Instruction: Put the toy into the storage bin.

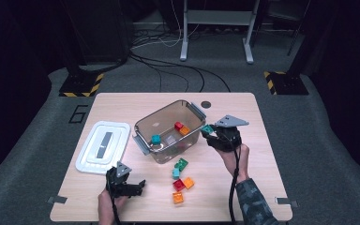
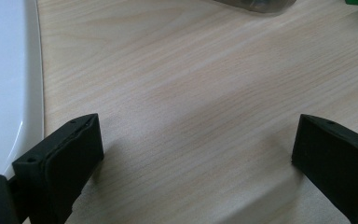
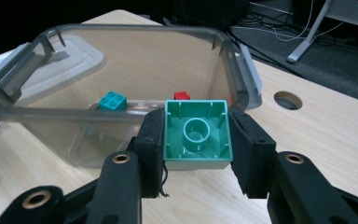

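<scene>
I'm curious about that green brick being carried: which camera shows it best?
The right gripper view: the green brick sits close up, hollow underside facing the camera, clamped in the right hand-held gripper. The high view shows it as a small green speck beside the clear bin.

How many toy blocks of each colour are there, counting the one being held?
Green: 2, held green block, loose green block
Teal: 2, binned teal block, loose teal block
Red: 2, binned red block, loose red block
Orange: 3, binned orange block, upper loose orange block, lower loose orange block
Total: 9
</scene>
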{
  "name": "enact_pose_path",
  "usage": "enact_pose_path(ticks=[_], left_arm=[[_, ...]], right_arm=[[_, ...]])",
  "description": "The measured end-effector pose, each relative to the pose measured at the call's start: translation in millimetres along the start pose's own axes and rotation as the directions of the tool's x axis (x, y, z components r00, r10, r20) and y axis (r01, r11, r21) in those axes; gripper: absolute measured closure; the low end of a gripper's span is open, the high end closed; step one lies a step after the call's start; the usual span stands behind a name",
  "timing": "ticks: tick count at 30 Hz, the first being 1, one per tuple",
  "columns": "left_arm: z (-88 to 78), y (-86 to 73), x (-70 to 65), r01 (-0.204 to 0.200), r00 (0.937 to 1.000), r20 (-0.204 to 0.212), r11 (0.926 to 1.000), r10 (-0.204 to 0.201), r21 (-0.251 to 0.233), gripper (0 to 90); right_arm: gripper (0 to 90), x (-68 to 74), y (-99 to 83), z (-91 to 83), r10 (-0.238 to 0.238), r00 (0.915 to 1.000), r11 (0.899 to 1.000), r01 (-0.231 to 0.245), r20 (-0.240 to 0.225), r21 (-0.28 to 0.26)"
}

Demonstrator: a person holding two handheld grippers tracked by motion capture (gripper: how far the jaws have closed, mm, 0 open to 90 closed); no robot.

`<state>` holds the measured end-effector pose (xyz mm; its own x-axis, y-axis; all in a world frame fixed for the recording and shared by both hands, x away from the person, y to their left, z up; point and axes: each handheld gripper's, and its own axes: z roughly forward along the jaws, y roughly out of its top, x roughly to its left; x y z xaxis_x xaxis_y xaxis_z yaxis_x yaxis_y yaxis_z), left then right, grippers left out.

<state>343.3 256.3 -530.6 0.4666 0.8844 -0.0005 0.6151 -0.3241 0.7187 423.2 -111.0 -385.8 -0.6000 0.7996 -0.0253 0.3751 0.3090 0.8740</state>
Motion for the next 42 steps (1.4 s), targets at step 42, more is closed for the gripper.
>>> enact_pose_path(ticks=[42], left_arm=[[-0.1, 0.0, 0.1, 0.0, 1.0, 0.001, 1.0, 0.0, 0.002, 1.6]], right_arm=[[58.5, -9.1, 48.2, 67.4, -0.042, 0.9991, 0.998, 0.042, -0.008, 0.055]])
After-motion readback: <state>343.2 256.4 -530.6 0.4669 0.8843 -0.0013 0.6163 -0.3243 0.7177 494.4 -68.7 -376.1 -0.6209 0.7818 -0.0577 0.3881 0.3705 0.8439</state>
